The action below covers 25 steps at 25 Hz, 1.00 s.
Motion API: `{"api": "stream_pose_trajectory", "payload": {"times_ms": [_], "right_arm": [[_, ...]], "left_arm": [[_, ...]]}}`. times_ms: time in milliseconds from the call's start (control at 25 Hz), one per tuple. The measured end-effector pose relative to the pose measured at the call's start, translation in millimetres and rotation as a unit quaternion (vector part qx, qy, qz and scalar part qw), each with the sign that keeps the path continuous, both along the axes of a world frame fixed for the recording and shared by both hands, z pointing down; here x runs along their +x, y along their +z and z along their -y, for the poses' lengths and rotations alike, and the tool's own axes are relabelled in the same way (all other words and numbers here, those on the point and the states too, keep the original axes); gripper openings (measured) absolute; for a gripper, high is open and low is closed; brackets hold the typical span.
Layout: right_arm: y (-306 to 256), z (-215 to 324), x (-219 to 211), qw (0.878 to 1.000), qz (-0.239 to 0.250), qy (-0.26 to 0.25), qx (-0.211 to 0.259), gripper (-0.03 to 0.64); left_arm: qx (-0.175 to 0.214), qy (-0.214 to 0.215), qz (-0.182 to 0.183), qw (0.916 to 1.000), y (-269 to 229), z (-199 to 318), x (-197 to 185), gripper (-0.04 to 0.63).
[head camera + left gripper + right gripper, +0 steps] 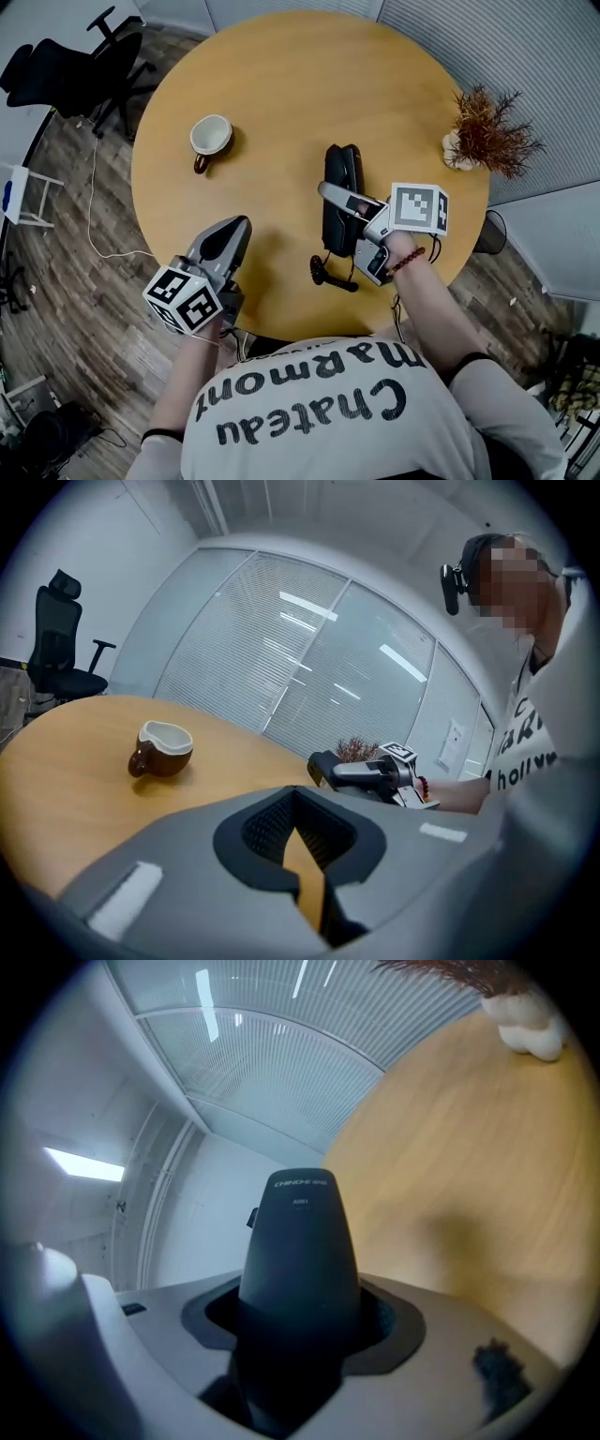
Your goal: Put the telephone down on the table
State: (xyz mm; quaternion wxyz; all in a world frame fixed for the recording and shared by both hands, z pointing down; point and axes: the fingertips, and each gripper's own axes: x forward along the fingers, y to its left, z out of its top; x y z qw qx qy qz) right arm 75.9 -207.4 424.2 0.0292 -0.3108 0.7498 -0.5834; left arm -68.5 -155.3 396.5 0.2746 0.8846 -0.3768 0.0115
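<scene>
Telephone (343, 173): black body, right of the mug (210, 137) in the head view and slightly nearer the person, over the round wooden table (281, 84). The views do not show whether its underside touches the tabletop. A black cord (333, 275) lies on the wood at the telephone's near end, further from the mug.

Right gripper (330, 194): reaches the telephone from the side away from the mug. Its 2 jaws are clamped on the black body. In the right gripper view the tapered black end (300, 1241) stands up between them, with small pale print near its tip.

Left gripper (242, 225): on the person's side of the mug, well apart from it, over the near table edge. Its 2 jaws meet at the tips and carry nothing. Only a thin sliver of wood shows behind the tips in the left gripper view (298, 832).

Mug: brown outside, white inside, upright, handle toward the person.

Dried plant (487, 131): far right of the mug, beyond the telephone, at the table rim.
</scene>
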Motion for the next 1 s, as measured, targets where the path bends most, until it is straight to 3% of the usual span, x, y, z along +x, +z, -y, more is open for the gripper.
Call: {"api": "stream_pose_trajectory", "payload": {"times_ms": [200, 440, 760, 1000], "right_arm": [[9, 34, 3, 0.997, -0.067, -0.020, 0.026, 0.295], [10, 55, -2, 0.993, -0.103, -0.026, 0.053, 0.295], [19, 58, 12, 0.989, -0.143, -0.001, 0.047, 0.295], [22, 71, 10, 0.981, -0.188, -0.001, 0.045, 0.295]], "left_arm": [[-0.003, 0.026, 0.011, 0.9996, -3, 48, 19, -0.008], [0.006, 0.070, 0.030, 0.9971, 2, 77, 43, -0.007], [0.019, 0.083, 0.006, 0.9963, 14, 96, 68, -0.012], [-0.004, 0.106, -0.015, 0.9942, 32, 108, 80, -0.011]]}}
